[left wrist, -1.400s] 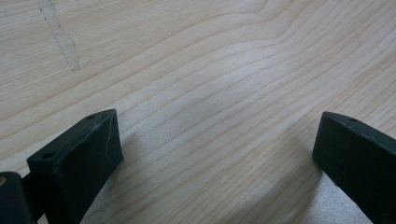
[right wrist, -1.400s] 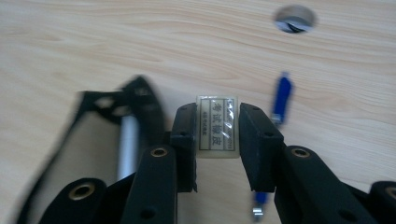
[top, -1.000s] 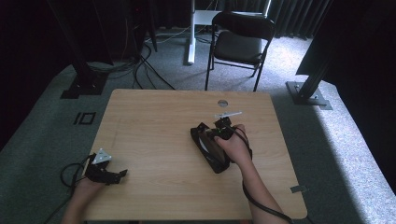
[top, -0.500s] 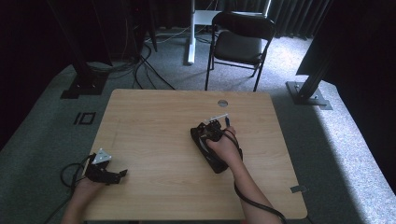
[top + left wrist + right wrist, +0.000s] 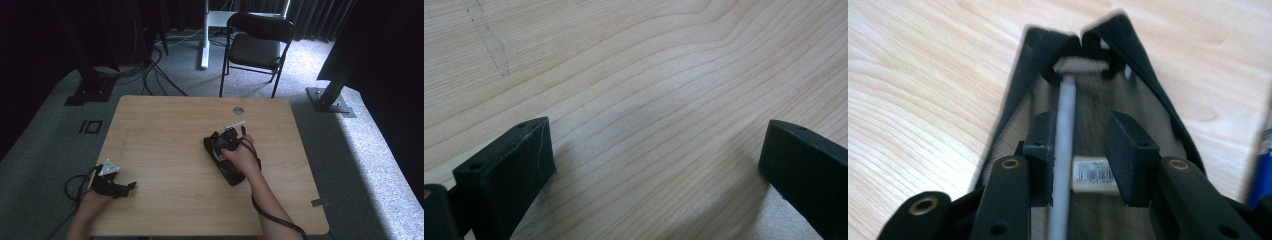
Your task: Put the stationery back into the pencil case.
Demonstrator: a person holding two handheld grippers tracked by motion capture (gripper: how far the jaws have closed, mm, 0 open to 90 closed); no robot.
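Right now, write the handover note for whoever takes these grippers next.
Left gripper: open, nothing between the jaws, resting low over the table.
Right gripper: inside the open black pouch, jaws just been opening; a grey stick and a small labelled tube lie between them, not clearly gripped.
Done: stick and tube are in the pouch.
Left, probably: the blue pen beside the pouch, then closing it.

Daylight fell from the upper right onto the grey carpet point(image 5: 360, 150), leaving the room's back dark. The right gripper view was motion-blurred; the table point(image 5: 634, 75) grain looked sharp, softly shadowed.
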